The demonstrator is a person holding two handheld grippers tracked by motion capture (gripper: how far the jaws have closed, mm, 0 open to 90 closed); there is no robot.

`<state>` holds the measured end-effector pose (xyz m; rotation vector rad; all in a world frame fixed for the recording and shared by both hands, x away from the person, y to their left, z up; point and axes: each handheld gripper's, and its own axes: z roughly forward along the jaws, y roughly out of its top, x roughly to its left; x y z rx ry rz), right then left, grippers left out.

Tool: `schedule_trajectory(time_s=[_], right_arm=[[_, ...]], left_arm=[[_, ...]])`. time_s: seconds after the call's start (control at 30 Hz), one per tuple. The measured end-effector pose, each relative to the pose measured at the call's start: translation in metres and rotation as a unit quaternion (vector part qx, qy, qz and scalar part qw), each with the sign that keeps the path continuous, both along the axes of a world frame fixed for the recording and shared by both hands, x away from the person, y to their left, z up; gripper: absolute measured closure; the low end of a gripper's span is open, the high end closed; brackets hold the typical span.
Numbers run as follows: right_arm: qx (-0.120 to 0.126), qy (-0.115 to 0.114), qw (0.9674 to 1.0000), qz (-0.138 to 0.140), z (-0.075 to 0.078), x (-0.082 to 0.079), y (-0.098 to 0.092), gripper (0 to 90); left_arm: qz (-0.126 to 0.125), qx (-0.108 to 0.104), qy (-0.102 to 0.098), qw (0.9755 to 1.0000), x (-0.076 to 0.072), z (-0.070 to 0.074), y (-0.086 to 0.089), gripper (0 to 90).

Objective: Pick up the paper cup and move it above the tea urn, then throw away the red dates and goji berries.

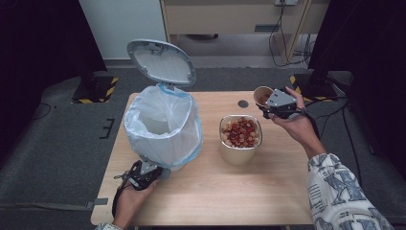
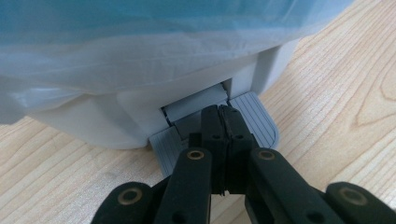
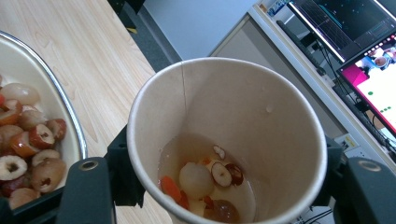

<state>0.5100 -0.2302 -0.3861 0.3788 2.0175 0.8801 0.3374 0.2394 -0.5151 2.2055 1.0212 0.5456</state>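
Two grippers, bin lid up.
We press the pedal [image 2: 212, 122] with closed left jaws; right jaws clamp the cup [image 3: 226, 140], centre frame.

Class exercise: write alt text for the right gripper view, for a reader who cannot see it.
A paper cup sits gripped between the right gripper's black jaws, with a little liquid and fruit pieces at its bottom. A bowl of dried fruit sits at left on the wooden table.
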Motion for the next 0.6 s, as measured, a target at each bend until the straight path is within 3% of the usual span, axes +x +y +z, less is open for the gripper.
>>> schedule_trajectory(time_s=[0.6], right_arm=[[-0.023, -0.014, 0.9994, 0.022, 0.004, -0.011, 0.012, 33.0]], left_arm=[[0.000, 0.000, 0.000, 1.0000, 0.000, 0.000, 0.000, 88.7]])
